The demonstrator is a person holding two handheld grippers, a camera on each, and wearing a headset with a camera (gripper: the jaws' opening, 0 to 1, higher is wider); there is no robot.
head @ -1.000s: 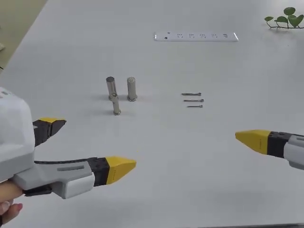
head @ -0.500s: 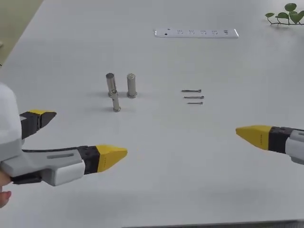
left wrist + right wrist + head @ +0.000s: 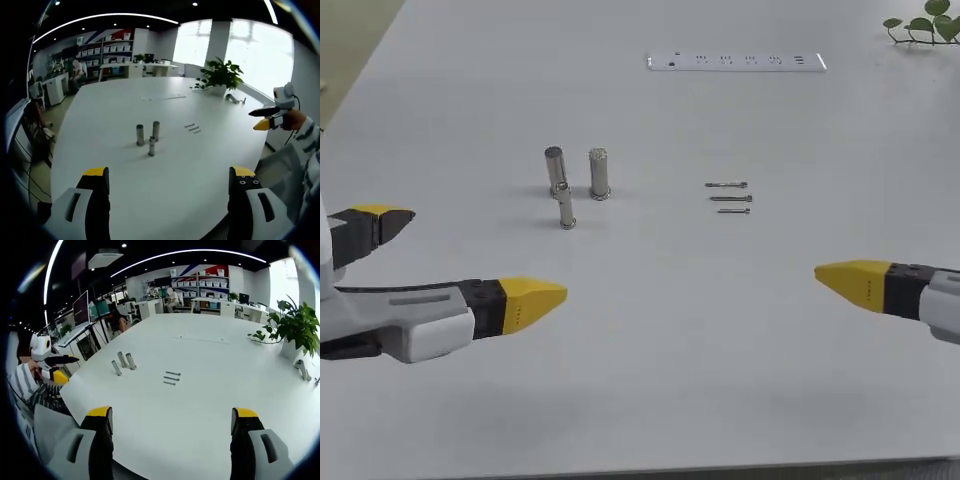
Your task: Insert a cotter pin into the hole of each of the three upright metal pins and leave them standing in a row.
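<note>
Three short metal pins stand upright in a tight cluster on the white table: two at the back (image 3: 555,170) (image 3: 599,173) and one in front (image 3: 566,207). Right of them, three cotter pins (image 3: 731,198) lie flat in a stack. My left gripper (image 3: 488,254) hovers open and empty near the table's front left, well short of the metal pins (image 3: 151,145). One yellow-tipped finger (image 3: 855,281) of my right gripper shows at the front right. In its own view the right gripper (image 3: 171,412) is open and empty, far from the cotter pins (image 3: 171,378).
A white power strip (image 3: 735,62) lies across the far side of the table. A leafy plant (image 3: 925,28) sits at the far right corner. The table's front edge (image 3: 650,468) runs just below the grippers. Shelves, desks and people fill the room behind.
My left gripper has drifted to the left. The right gripper has held its place, and the pins and cotter pins have not moved.
</note>
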